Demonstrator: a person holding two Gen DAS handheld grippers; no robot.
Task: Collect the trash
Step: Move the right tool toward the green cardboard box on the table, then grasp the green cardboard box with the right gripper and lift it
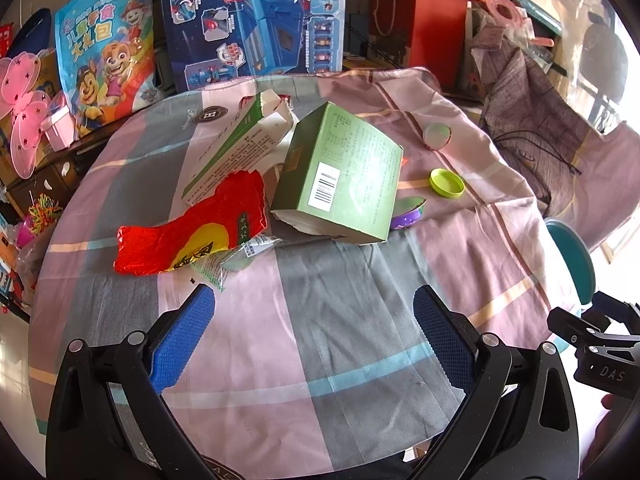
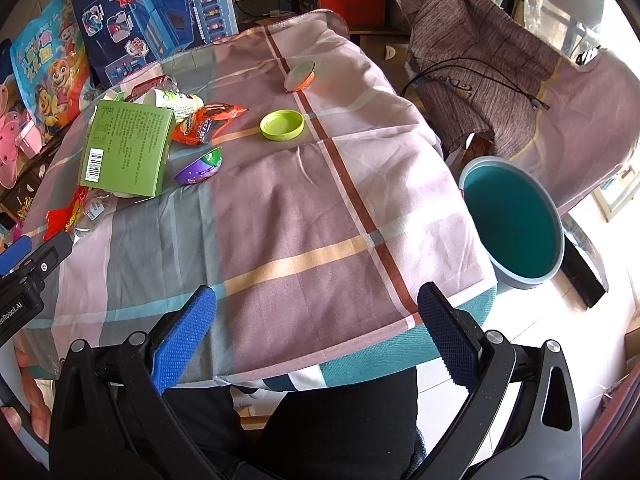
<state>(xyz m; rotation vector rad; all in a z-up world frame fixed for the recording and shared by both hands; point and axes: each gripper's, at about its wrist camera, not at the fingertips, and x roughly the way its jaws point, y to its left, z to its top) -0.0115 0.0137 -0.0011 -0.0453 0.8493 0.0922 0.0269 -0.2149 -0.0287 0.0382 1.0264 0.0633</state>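
1. You are holding the left gripper (image 1: 314, 334) over the near part of the checked tablecloth (image 1: 360, 300), its blue-padded fingers (image 1: 182, 340) spread wide apart and gripping nothing.
2. You are keeping the right gripper (image 2: 316, 336) above the near edge of the table, its fingers also standing wide apart and empty.
3. The trash is lying on the far left of the cloth: a green box (image 1: 340, 176) is leaning over a red wrapper (image 1: 192, 232), with a green-and-white carton (image 1: 240, 144) just behind them.
4. A lime-green lid (image 2: 282, 125) is sitting open side up near the middle of the cloth, a purple half shell (image 2: 200, 168) is resting just beside the green box, and an orange snack wrapper (image 2: 208, 122) is lying between box and lid.
5. A teal bin (image 2: 516, 224) is standing on the floor just beside the table's right edge, nothing showing inside it.
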